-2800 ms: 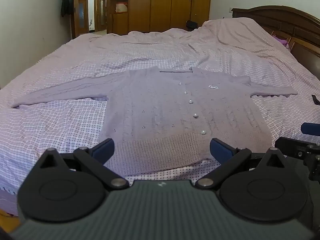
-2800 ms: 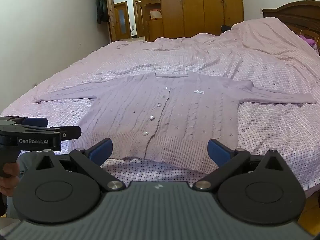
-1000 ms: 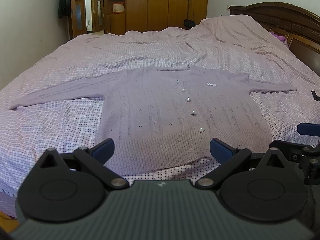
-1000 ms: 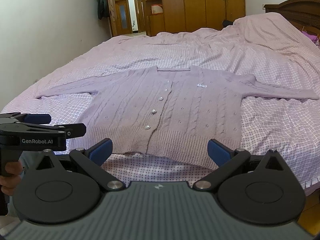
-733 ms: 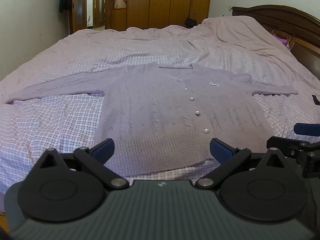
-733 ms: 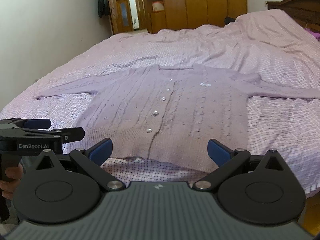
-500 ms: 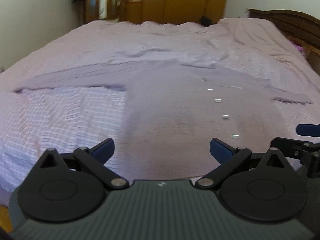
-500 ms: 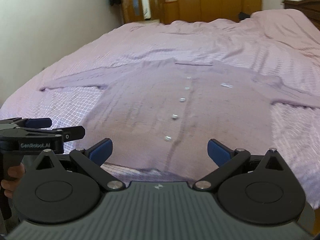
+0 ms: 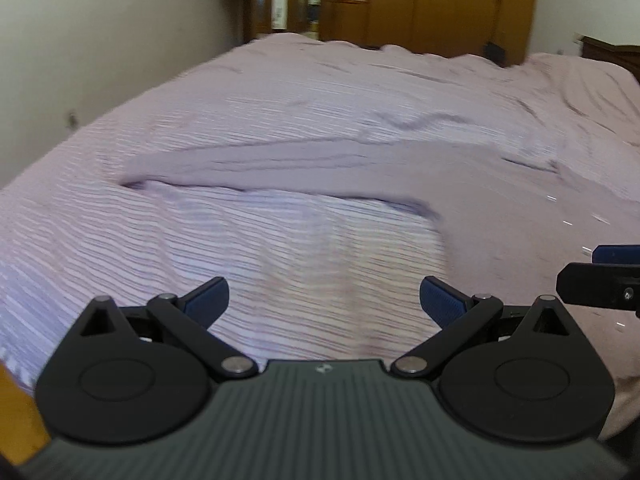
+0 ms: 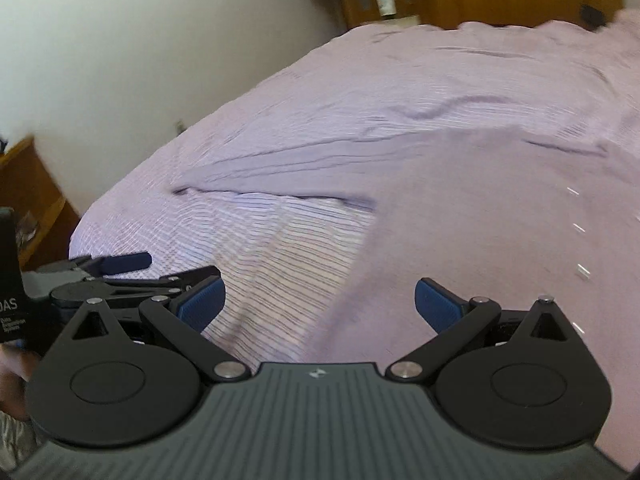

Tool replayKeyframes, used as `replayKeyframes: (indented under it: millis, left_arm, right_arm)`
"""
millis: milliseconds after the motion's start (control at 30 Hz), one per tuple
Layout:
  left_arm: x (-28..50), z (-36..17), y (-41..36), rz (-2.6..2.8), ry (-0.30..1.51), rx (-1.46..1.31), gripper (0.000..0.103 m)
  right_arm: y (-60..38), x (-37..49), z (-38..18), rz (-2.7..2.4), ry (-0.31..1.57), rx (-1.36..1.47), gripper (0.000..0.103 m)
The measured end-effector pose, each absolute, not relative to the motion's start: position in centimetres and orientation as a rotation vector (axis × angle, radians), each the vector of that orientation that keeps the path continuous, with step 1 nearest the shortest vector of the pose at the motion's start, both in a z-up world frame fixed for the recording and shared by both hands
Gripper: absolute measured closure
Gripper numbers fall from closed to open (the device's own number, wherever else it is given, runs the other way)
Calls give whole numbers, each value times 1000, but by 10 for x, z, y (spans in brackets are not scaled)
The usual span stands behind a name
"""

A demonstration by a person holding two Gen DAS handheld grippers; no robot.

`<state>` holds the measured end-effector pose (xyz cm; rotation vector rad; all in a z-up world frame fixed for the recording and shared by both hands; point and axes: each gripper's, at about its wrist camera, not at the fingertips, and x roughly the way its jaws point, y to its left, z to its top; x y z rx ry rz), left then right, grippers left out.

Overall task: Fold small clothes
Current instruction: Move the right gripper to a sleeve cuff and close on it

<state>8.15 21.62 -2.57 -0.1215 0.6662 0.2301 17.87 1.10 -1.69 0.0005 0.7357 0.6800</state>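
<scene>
A lilac knitted cardigan (image 9: 500, 216) lies flat, front up, on the bed, its left sleeve (image 9: 280, 164) stretched out to the left. In the right wrist view the cardigan (image 10: 460, 208) fills the right half and the sleeve (image 10: 280, 176) runs left. Both views are motion-blurred. My left gripper (image 9: 323, 300) is open and empty above the bedspread, below the sleeve. My right gripper (image 10: 318, 302) is open and empty over the cardigan's lower left edge. The right gripper's finger shows at the right edge of the left wrist view (image 9: 600, 280); the left gripper shows at the left of the right wrist view (image 10: 108, 276).
The bed has a lilac checked bedspread (image 9: 200, 248). A white wall (image 10: 120, 60) runs along its left side with a wooden bedside unit (image 10: 28, 200) below. Wooden wardrobes (image 9: 440, 4) and a doorway stand at the far end.
Both grippers have swung left and moved closer to the bed; the views now centre on the cardigan's left sleeve and left side. Both grippers stay open.
</scene>
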Motion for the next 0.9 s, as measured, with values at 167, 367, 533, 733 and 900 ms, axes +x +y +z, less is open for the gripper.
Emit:
replayKeyframes:
  millis: [167, 367, 533, 733, 900]
  left_arm:
    - [78, -28, 277, 335, 667, -140, 0]
    - [67, -28, 339, 438, 663, -179, 0]
    - [63, -25, 382, 513, 648, -162, 0]
    - [80, -27, 439, 557, 645, -206, 0]
    - [97, -30, 490, 604, 668, -269, 0]
  right_arm:
    - [79, 193, -10, 795, 753, 12, 0]
    - [166, 201, -3, 916, 753, -24, 0]
    - [233, 222, -5, 986, 760, -52, 0]
    - [322, 260, -9, 1022, 831, -79, 8]
    - [397, 292, -32, 1014, 916, -127, 17]
